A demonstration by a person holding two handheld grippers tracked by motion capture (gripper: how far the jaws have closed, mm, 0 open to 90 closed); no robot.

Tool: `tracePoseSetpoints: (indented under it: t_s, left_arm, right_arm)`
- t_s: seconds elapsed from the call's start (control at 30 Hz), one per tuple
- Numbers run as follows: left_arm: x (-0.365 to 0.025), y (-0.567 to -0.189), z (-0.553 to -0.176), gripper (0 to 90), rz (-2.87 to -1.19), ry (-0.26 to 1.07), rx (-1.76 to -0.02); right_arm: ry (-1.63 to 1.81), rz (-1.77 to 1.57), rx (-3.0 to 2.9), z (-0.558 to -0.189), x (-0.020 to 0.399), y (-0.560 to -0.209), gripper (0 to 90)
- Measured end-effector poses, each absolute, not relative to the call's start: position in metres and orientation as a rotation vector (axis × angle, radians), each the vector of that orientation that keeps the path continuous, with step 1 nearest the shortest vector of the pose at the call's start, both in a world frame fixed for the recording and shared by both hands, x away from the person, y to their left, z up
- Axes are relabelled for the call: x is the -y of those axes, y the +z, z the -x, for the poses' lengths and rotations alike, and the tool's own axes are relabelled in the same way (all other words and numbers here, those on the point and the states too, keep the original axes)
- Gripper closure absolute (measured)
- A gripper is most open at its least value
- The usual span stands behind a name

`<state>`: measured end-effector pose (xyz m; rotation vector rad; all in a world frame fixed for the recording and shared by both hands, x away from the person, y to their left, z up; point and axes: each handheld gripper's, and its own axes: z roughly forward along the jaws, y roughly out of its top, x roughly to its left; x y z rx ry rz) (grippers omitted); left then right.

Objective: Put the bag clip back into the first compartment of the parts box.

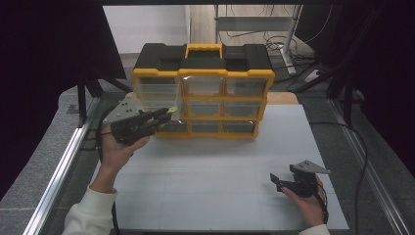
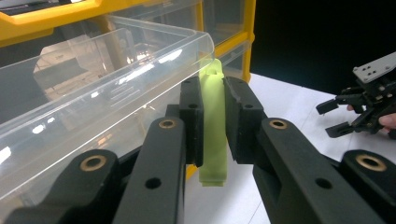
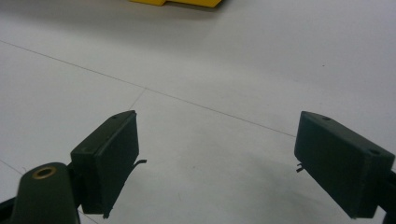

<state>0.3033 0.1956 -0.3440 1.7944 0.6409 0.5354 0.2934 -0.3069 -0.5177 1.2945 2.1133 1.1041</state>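
A yellow and black drawer organizer (image 1: 203, 63) stands at the back of the white table (image 1: 220, 166). One clear drawer (image 2: 116, 70) in its left column is pulled out. My left gripper (image 1: 164, 117) is at that drawer's front, shut on a pale green plastic piece (image 2: 214, 121). The piece stands upright between the pads, and its top is level with the drawer's rim. The green tip (image 1: 171, 109) also shows from above. My right gripper (image 1: 278, 182) rests near the table's front right with its jaws wide open (image 3: 233, 158) and nothing between them.
The organizer's other clear drawers (image 1: 225, 107) are pushed in. A metal rail (image 1: 58, 171) runs along the table's left side. Cables (image 1: 362, 161) trail over the floor at the right. Bare tabletop lies between the two hands.
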Motion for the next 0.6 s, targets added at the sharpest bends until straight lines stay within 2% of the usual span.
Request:
tracePoseSetpoints:
  t_s: [0.6]
  left_arm:
    - [-0.1951, -0.3415, -0.2928, 77.6, -1.793, 0.515, -0.613]
  right_arm:
    - [1.103, -1.291, -2.111, -0.2934, 0.3074, -0.5175, 13.9]
